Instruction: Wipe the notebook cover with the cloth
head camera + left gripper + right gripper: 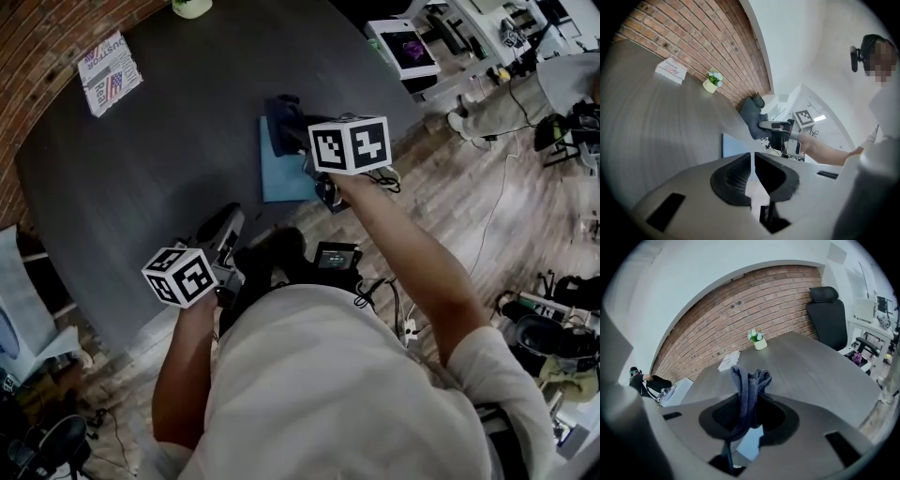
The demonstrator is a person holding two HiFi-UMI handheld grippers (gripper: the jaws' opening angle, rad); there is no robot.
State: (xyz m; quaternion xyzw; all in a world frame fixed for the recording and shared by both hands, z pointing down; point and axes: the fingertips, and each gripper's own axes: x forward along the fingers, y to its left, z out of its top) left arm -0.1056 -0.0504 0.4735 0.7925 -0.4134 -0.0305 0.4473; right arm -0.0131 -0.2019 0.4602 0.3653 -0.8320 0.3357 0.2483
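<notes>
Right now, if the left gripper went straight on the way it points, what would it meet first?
Probably the dark grey cloth clamped in the right gripper, just over the flat blue notebook; depth is unclear.

the notebook (pixel 281 178) is laid on the table (pixel 141 178), with the cloth (pixel 284 117) over its far end. a booklet (pixel 110 73) is placed far left.
</notes>
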